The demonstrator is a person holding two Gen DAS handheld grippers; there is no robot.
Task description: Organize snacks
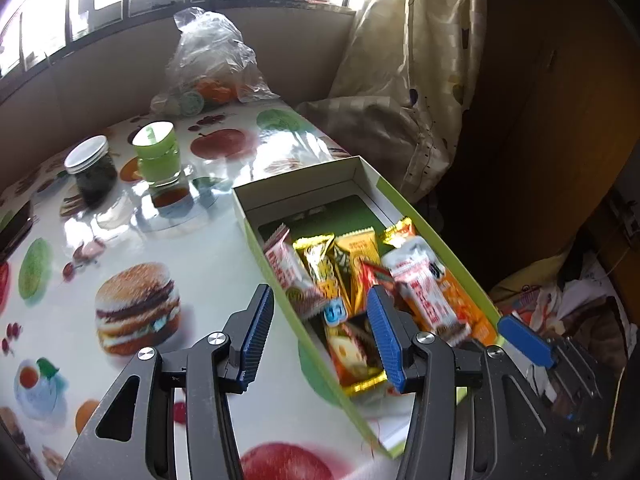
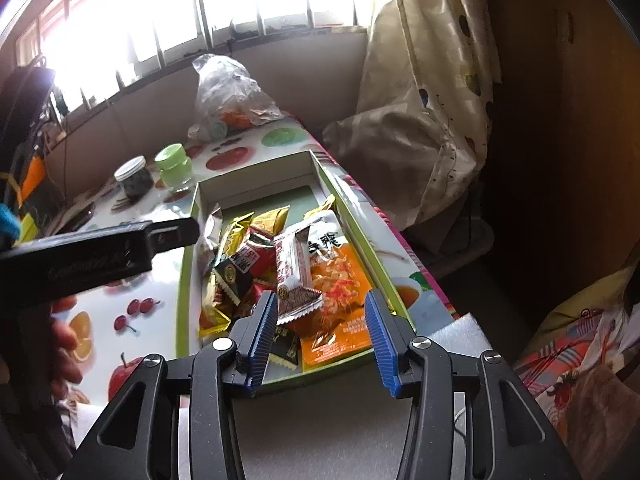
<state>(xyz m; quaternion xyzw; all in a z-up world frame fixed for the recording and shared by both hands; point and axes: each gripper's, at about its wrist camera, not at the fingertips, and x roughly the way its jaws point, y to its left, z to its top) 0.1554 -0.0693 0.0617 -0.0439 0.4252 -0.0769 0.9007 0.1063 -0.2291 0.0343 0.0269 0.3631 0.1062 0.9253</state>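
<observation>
A green-edged cardboard box (image 1: 308,178) lies on the fruit-print table and holds several wrapped snacks: a red-and-white bar (image 1: 424,292), gold packets (image 1: 320,264) and an orange packet (image 1: 472,312). My left gripper (image 1: 320,320) is open and empty, its jaws astride the box's left wall at the near end. In the right wrist view the same box (image 2: 256,174) holds the red-and-white bar (image 2: 296,276) on the orange packet (image 2: 340,300). My right gripper (image 2: 322,324) is open and empty, just above the box's near end.
A dark jar with a white lid (image 1: 91,174), a green-lidded glass jar (image 1: 157,156) and a clear plastic bag (image 1: 212,64) stand at the table's far end. A curtain (image 1: 408,80) hangs right of the table. The left gripper's body (image 2: 92,252) crosses the right wrist view.
</observation>
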